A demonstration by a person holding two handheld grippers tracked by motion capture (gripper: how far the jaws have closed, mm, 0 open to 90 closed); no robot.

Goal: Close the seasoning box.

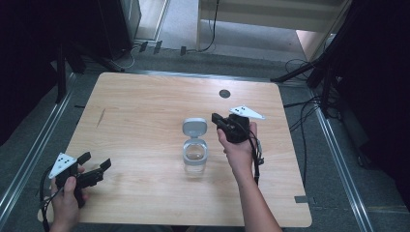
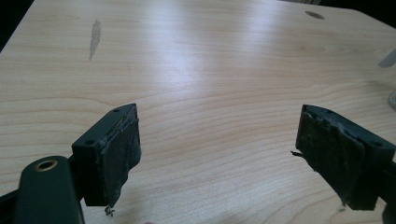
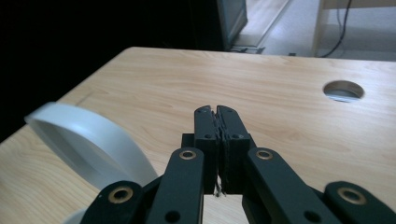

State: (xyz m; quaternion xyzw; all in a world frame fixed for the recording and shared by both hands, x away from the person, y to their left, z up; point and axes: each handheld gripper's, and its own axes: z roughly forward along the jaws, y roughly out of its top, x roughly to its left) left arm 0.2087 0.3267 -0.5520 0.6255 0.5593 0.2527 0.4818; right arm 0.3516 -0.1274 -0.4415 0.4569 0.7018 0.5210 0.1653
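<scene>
high view: wood table (image 1: 145, 121), left tool (image 1: 94, 166) spread, right tool (image 1: 217, 118) pressed together.

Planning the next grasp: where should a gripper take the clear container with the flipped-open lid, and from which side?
Likely best on the container's clear body, jaws across its sides, coming in low from the person's side or the right. The open lid stands hinged at the far edge, blocking that side and the top. The right gripper is nearest but shut, so open it first; the left gripper is open, farther off.

Matt wooden table (image 1: 145, 111), seemingly glass jar (image 1: 195, 157).
</scene>
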